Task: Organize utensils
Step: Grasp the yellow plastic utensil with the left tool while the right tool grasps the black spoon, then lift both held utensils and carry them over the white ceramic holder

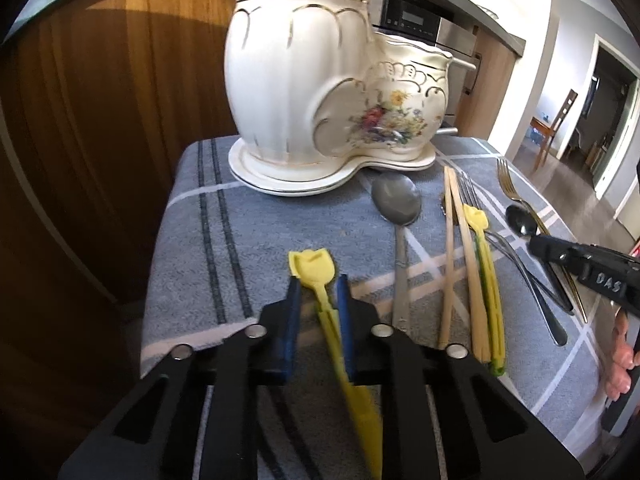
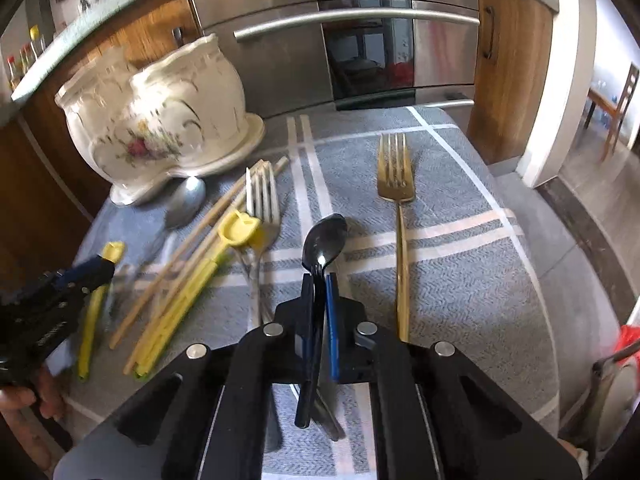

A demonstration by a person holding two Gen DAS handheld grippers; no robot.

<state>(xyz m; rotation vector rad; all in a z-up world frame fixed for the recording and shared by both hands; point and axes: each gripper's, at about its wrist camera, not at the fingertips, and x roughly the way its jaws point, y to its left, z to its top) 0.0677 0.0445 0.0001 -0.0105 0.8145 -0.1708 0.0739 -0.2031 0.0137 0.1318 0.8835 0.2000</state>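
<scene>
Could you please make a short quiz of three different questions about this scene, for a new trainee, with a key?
1. True or false: the left gripper is shut on a yellow tulip-topped utensil.
2. Multiple choice: what do the jaws of the right gripper hold? A) the gold fork B) the black spoon C) the wooden chopsticks
3. Fill in: the large silver spoon lies on the cloth with its bowl right in front of the white floral ____.

Key: 1 true; 2 B; 3 ceramic holder.
</scene>
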